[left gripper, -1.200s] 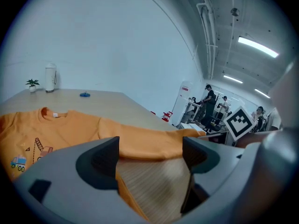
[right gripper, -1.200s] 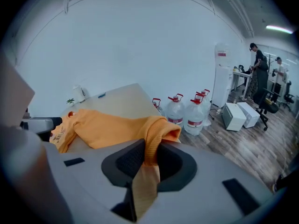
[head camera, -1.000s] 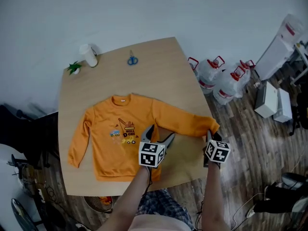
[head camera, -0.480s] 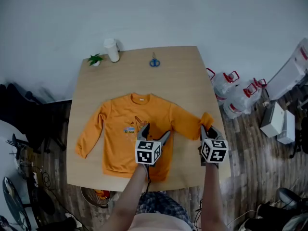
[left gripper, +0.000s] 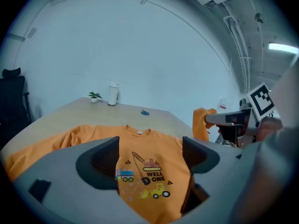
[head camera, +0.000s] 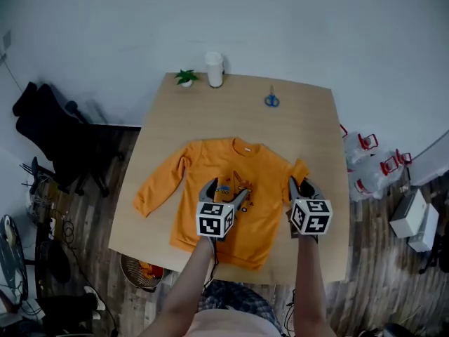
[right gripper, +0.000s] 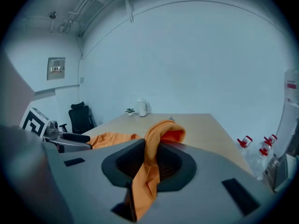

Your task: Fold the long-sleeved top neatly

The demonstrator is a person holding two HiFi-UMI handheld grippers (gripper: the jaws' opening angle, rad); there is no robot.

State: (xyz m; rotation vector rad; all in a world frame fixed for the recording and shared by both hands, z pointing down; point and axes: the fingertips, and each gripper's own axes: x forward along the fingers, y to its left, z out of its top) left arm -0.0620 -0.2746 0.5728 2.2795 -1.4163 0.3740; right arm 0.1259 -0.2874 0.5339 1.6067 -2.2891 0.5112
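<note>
An orange long-sleeved top [head camera: 235, 177] lies face up on the wooden table [head camera: 309, 128], its truck print [left gripper: 145, 174] showing. Its left sleeve [head camera: 160, 192] stretches out flat to the lower left. My right gripper [head camera: 302, 183] is shut on the right sleeve's cuff [right gripper: 159, 136], which is lifted off the table near the top's right shoulder; the fabric hangs down between the jaws [right gripper: 149, 160]. My left gripper [head camera: 224, 190] hovers over the top's chest, open, with the print visible in the gap of the jaws [left gripper: 149, 155].
Blue scissors [head camera: 271, 101], a white cup [head camera: 214, 69] and a small plant [head camera: 186, 77] sit along the table's far edge. A black office chair [head camera: 56, 128] stands at the left, water jugs [head camera: 372, 167] at the right, a basket [head camera: 140, 272] under the near corner.
Both grippers have moved left over the top. The right one has carried the sleeve cuff from out by the table's right edge in toward the shoulder and raised it.
</note>
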